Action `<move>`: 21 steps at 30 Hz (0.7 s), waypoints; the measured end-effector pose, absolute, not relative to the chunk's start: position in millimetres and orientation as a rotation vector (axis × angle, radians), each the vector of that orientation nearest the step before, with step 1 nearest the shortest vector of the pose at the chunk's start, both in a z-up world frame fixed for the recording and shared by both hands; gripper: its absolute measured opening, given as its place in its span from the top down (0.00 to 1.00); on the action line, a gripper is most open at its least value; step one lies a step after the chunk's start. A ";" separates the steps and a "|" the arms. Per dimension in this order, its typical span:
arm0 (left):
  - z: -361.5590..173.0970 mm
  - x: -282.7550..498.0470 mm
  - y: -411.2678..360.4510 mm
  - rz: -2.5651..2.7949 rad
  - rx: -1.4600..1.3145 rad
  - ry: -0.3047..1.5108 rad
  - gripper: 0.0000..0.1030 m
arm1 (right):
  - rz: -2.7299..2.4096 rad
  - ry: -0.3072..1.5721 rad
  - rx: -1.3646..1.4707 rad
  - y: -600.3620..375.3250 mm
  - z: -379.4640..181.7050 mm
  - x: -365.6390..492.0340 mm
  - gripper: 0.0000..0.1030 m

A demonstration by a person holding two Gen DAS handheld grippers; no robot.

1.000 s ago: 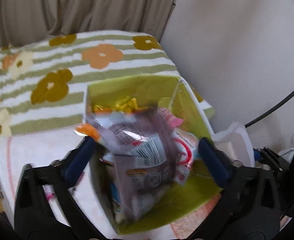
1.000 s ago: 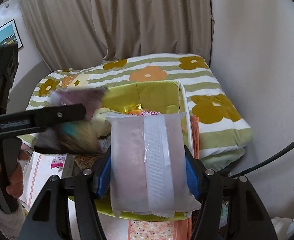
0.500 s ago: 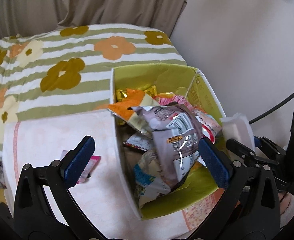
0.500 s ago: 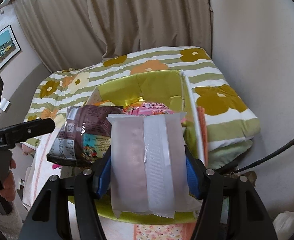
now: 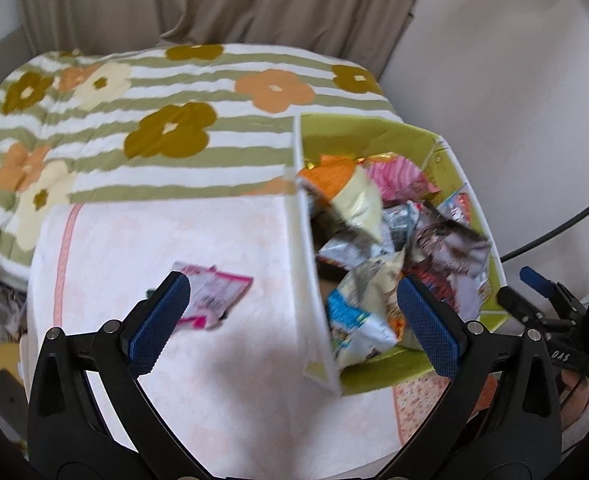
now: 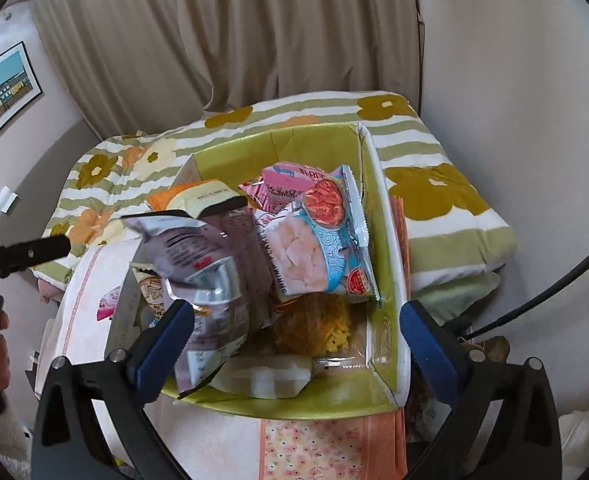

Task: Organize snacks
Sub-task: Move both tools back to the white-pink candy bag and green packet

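Opening empty, the right gripper (image 6: 296, 332) hangs above the white packet (image 6: 266, 376) inside the green box (image 6: 386, 280).

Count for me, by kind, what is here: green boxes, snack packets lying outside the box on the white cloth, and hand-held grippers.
Green box: 1
Pink snack packet outside the box: 1
Hand-held grippers: 2, the left hand-held gripper and the right hand-held gripper, whose jaws are opening with nothing gripped between them
Total: 4
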State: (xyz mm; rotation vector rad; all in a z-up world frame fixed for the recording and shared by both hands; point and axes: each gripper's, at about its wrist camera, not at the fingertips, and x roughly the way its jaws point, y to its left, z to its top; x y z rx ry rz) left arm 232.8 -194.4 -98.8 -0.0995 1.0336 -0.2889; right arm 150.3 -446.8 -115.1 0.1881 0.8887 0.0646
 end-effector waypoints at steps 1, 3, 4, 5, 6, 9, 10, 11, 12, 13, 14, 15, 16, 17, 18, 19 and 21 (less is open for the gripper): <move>-99.4 229.5 -191.4 -0.277 -0.102 1.034 0.01 | 0.067 0.883 0.185 -446.7 -113.9 148.9 0.01; -99.2 222.9 -183.5 -0.249 -0.104 1.031 0.00 | 0.081 0.872 0.185 -444.9 -109.9 146.1 0.01; -98.5 218.9 -177.7 -0.232 -0.104 1.028 0.01 | 0.089 0.866 0.185 -443.5 -107.0 144.9 0.01; -97.4 214.9 -171.4 -0.216 -0.105 1.025 0.01 | 0.095 0.860 0.186 -442.2 -104.4 144.0 0.01; -96.0 210.6 -166.4 -0.207 -0.107 1.022 0.01 | 0.106 0.855 0.188 -439.9 -100.7 143.6 0.01; -93.1 203.6 -149.9 -0.195 -0.119 1.015 0.00 | 0.131 0.836 0.186 -426.3 -88.8 142.2 0.01; -92.2 201.2 -142.0 -0.191 -0.124 1.011 0.00 | 0.141 0.831 0.181 -419.6 -85.5 142.2 0.01; -91.2 200.0 -136.9 -0.187 -0.127 1.007 0.01 | 0.145 0.829 0.174 -413.3 -83.1 142.4 0.01; -90.5 198.2 -130.1 -0.185 -0.131 1.003 0.01 | 0.149 0.828 0.164 -404.3 -80.7 142.7 0.01; -90.0 196.8 -122.6 -0.185 -0.135 0.997 0.00 | 0.154 0.828 0.160 -397.1 -79.4 142.8 0.01; -89.5 195.7 -116.3 -0.186 -0.139 0.993 0.00 | 0.160 0.829 0.159 -389.1 -77.8 143.0 0.01; -89.0 195.2 -108.5 -0.190 -0.143 0.990 0.00 | 0.164 0.827 0.159 -379.4 -76.1 143.0 0.01; -88.7 195.4 -98.9 -0.198 -0.148 0.987 0.00 | 0.167 0.822 0.159 -369.0 -74.7 142.7 0.01; -88.6 196.5 -92.4 -0.205 -0.151 0.986 0.01 | 0.166 0.820 0.159 -360.3 -74.6 142.1 0.01; -88.6 198.4 -81.2 -0.218 -0.150 0.984 0.01 | 0.165 0.817 0.161 -348.5 -74.0 142.3 0.01; -88.7 199.3 -74.1 -0.226 -0.146 0.984 0.01 | 0.162 0.815 0.164 -339.2 -73.6 142.8 0.01; -89.2 203.4 -59.8 -0.238 -0.134 0.992 0.01 | 0.151 0.820 0.178 -317.0 -73.9 144.9 0.01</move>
